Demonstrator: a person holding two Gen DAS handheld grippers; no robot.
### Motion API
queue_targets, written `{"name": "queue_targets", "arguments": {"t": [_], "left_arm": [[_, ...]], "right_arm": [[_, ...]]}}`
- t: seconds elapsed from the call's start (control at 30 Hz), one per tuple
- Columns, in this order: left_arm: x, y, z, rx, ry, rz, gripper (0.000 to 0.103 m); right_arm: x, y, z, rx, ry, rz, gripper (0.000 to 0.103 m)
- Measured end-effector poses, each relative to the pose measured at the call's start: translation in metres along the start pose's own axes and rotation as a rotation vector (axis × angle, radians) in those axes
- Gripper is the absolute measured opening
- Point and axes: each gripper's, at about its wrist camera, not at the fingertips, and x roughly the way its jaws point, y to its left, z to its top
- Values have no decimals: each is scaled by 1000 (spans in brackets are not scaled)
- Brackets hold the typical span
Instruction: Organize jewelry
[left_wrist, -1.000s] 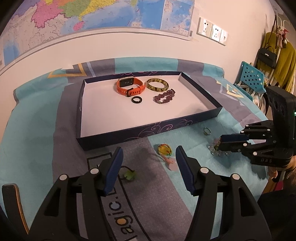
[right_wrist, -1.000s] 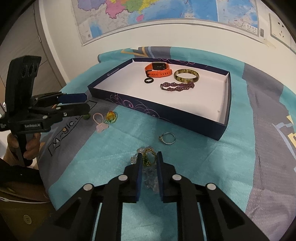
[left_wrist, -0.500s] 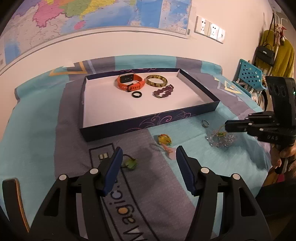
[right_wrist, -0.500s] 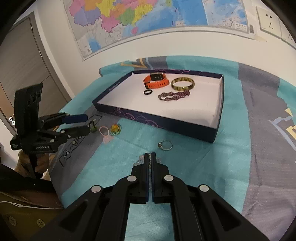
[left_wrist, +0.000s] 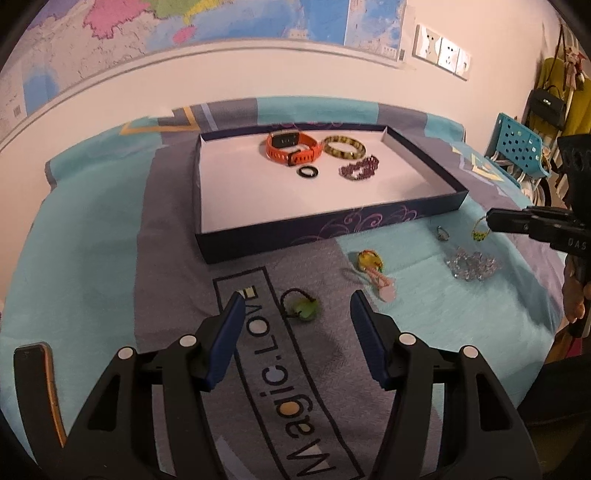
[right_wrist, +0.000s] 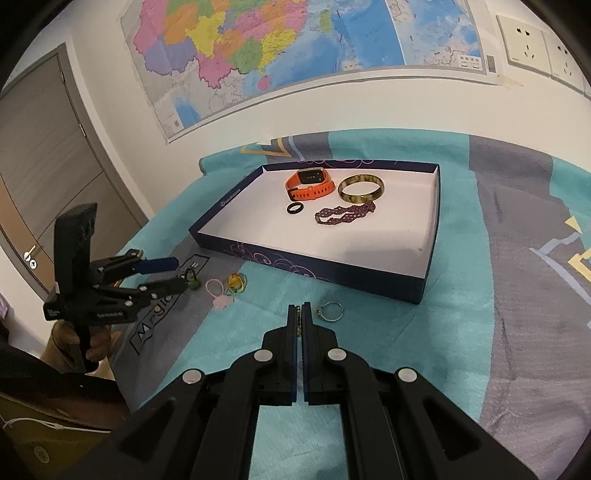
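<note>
1. Left wrist view shows your left gripper (left_wrist: 297, 332) spread wide and holding nothing, poised low over the green charm (left_wrist: 303, 309) on the cloth (left_wrist: 92, 236).
2. Your right gripper (right_wrist: 300, 314) is clamped tight on a small yellow-green bracelet (left_wrist: 479, 230), which dangles from its tips above the cloth, so that piece looks to be on its way.
3. Lying loose on the cloth, outside the box, you have the pink hair tie (right_wrist: 218, 291), the yellow-orange charm (left_wrist: 370, 259), the silver ring (right_wrist: 330, 311) and the clear crystal bracelet (left_wrist: 470, 263). With the green charm, that leaves five pieces, plus the one you carry.
4. Farther off, the box (left_wrist: 332, 230) already holds four items grouped near its far wall: the orange watch (left_wrist: 292, 147), the green bangle (left_wrist: 344, 146), the black ring (left_wrist: 307, 172) and the purple bead bracelet (left_wrist: 360, 168).
5. You appear under halfway through; much of the box floor is free for the rest.
</note>
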Motion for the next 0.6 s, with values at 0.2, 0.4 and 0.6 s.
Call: {"name": "queue_targets", "arguments": {"t": [0.2, 0.4, 0.6], "left_arm": [[11, -1, -1, -6, 32, -26, 47], [16, -4, 0, 0, 51, -29, 31], [17, -6, 1, 3, 52, -34, 22]], "right_arm": [[2, -2, 2, 12, 2, 11, 1], [5, -3, 0, 19, 18, 34, 1], [9, 4, -3, 9, 32, 64, 1]]}}
